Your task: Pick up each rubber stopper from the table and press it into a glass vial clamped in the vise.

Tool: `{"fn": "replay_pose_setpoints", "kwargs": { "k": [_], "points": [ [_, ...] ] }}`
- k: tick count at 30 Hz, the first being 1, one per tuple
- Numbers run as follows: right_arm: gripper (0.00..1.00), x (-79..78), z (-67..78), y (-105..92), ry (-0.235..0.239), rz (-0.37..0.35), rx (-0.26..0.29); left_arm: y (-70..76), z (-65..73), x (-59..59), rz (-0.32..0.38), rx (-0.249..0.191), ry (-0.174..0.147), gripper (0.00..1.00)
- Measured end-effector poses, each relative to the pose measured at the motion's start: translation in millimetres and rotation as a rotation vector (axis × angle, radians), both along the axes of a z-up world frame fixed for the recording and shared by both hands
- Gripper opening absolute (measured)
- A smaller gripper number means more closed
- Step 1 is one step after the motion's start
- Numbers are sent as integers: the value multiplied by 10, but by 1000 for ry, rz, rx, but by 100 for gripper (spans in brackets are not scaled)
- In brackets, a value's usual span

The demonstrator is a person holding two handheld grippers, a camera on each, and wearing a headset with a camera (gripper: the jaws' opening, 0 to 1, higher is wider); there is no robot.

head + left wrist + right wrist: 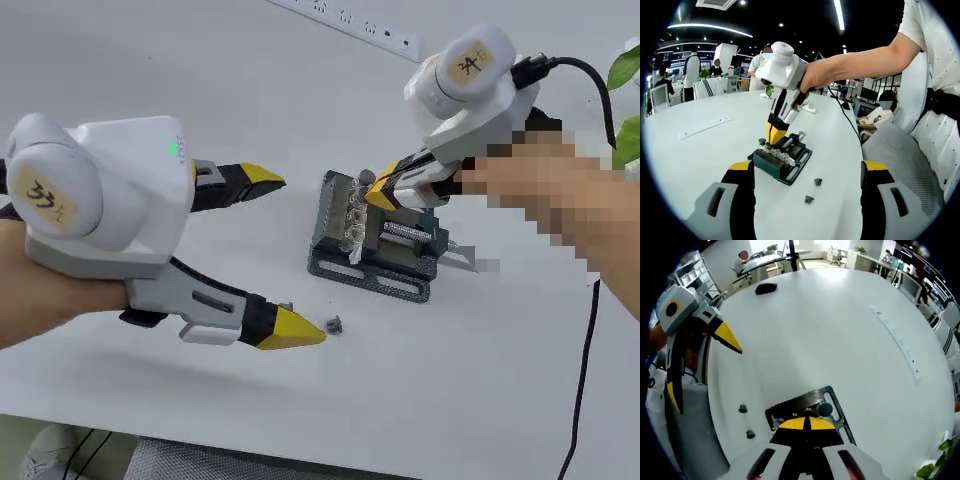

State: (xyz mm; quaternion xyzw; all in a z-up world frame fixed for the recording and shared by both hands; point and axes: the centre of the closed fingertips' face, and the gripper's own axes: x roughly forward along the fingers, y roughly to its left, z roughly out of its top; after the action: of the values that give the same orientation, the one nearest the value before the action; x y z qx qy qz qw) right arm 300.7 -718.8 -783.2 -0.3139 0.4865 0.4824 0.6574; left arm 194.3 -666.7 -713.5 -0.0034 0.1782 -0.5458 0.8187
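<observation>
The left claw [300, 258] gapes near light, probably squashy stoppers [817, 181], best pinched at the sides; right claw [378, 197], tips together, hangs over fragile vials [355, 215] in the vise [375, 270].

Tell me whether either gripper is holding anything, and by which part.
Left gripper: open, nothing held. Right gripper: fingers closed together over the vise; the tips meet, so whether anything is pinched between them cannot be told.

Bright overhead light, soft shadows, fisheye-warped edges.
</observation>
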Motion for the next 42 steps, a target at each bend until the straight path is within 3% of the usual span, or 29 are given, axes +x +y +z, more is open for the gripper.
{"fn": "replay_pose_setpoints", "kwargs": {
  "k": [11,14,35,42],
  "points": [
    [0,13,56,82,-6,-6,33,39,-1,-1,9,8,2,86],
    [0,31,-1,66,-10,1,14,30,-7,-4,7,8,5,86],
    [0,26,6,86,-13,31,-18,-39,22,12,-3,1,-3,86],
    [0,29,31,59,0,-16,25,-39,91,-5,-2,10,-18,87]
  ]
}}
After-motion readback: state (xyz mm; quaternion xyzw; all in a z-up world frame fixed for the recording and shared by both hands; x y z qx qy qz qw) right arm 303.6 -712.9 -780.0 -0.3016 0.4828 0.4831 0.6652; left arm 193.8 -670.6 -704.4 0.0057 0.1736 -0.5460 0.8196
